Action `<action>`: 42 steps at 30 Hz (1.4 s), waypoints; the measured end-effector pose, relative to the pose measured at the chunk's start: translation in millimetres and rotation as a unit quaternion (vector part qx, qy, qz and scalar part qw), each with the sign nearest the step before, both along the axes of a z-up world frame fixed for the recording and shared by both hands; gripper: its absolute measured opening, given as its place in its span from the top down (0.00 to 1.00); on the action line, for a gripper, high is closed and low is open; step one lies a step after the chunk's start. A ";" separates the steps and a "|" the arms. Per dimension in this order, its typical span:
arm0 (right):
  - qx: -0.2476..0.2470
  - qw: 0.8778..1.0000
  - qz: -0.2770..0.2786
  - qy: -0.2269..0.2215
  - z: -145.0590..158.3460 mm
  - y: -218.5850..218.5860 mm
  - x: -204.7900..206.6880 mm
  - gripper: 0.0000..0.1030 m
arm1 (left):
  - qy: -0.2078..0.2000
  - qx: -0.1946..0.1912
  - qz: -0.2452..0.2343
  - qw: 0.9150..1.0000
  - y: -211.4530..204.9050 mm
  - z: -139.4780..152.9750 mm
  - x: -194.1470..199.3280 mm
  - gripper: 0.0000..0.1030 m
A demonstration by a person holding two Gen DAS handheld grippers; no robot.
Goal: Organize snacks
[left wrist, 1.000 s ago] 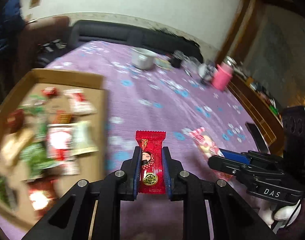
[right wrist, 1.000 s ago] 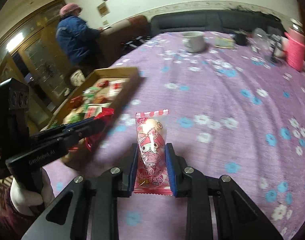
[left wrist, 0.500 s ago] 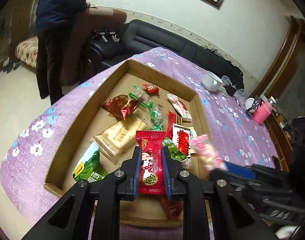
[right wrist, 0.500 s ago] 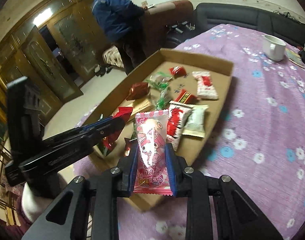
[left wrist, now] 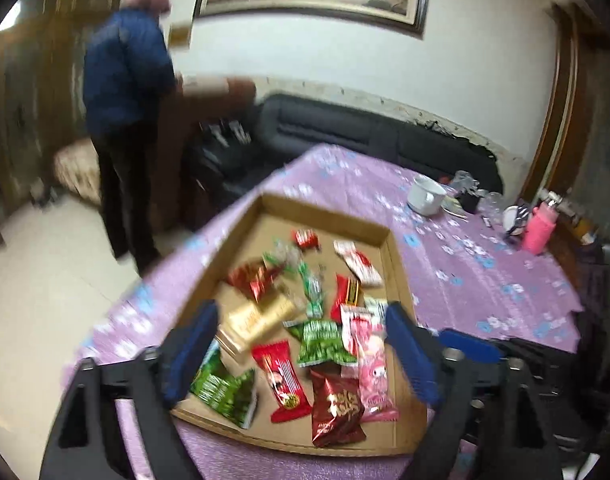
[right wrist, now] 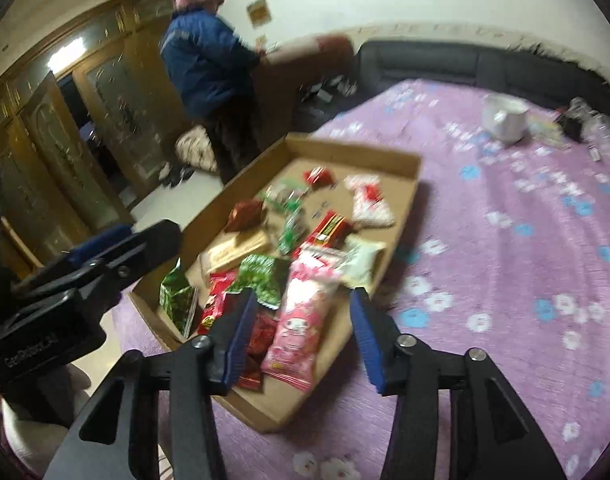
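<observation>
Two packets have just left the grippers and now lie inside the cardboard tray (left wrist: 389, 240). Half a second earlier each was pinched between pads above the tray; both pairs of jaws are now opening, with nothing pressed between them.

The tray sits on the purple flowered tablecloth (right wrist: 505, 220), near its edge, holding a loose layer of assorted snack packets.

The left gripper (left wrist: 301, 350) stands spread wide over the tray's near end. The red candy packet (left wrist: 283, 380) it carried lies flat below, between a green packet and a dark red one.

The right gripper (right wrist: 301, 330) is partly spread. The pink cartoon-print packet (right wrist: 301, 324) lies beneath it, resting slantwise on other packets at the tray's near corner.

Judgement: this delivery is complete; both grippers are free for further snacks, though no loose snacks show on the tablecloth.
</observation>
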State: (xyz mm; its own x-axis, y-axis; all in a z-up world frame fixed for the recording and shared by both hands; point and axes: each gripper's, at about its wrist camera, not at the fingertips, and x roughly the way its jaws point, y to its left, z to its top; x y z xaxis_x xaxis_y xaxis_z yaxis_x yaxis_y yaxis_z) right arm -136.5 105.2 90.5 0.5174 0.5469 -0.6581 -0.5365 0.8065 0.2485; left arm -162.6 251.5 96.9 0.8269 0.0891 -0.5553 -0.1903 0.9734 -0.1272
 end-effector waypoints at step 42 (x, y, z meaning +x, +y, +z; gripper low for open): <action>0.021 0.990 -0.140 -0.025 -0.3 -131.9 -34.5 0.35 | 0.019 0.139 -0.050 0.989 -141.0 15.8 3.0 0.01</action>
State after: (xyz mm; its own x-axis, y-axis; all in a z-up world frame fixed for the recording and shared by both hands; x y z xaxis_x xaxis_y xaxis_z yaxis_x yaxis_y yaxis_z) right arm -170.9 -26.8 90.2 0.6840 0.4042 -0.6073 -0.3055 0.9147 0.2647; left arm -159.6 110.4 112.6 0.8187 0.1618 -0.5510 -0.0917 0.9840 0.1528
